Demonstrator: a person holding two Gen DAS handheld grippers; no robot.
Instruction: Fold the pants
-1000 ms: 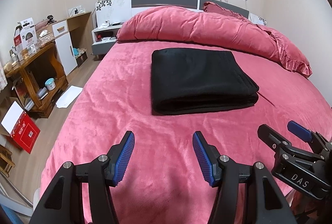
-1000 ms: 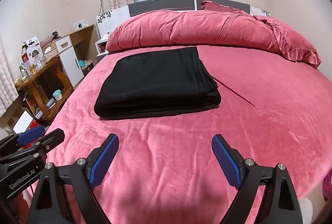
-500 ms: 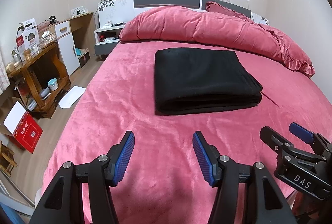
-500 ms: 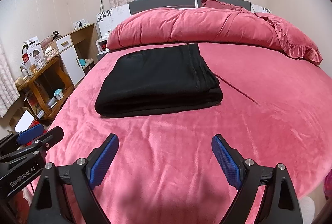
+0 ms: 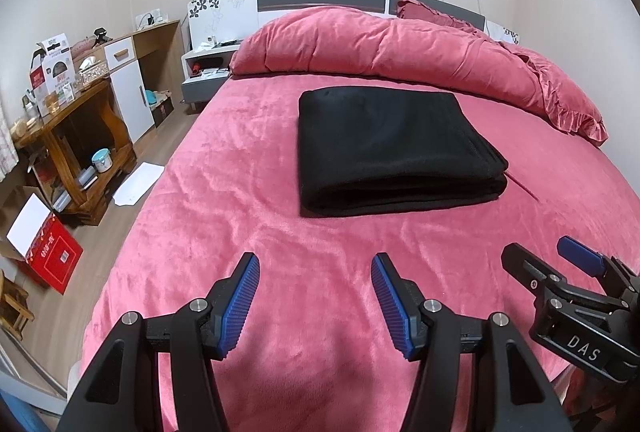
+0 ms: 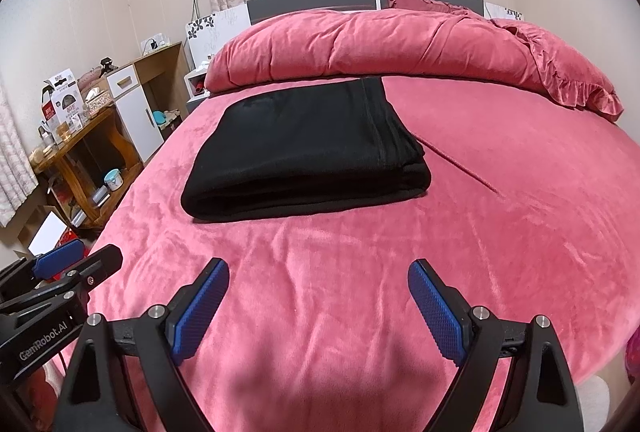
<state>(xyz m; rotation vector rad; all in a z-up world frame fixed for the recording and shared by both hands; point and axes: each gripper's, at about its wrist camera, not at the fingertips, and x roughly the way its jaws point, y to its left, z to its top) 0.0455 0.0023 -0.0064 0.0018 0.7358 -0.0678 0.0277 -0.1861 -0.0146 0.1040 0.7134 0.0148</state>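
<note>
Pink bedding is seen covering the bed, with a rolled quilt of the same colour laid along the headboard end. Black pants are found folded into a flat rectangle at mid-bed. Left gripper and right gripper are held spread and empty, well short of the pants.

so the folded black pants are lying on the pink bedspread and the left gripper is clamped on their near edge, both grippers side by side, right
Not quite. The folded black pants do lie on the pink plush bedspread, and the grippers are side by side, but the left gripper is not clamped on them. The left wrist view shows its blue-padded fingers open over bare bedspread, short of the pants' near edge. The right gripper is open too.
</note>
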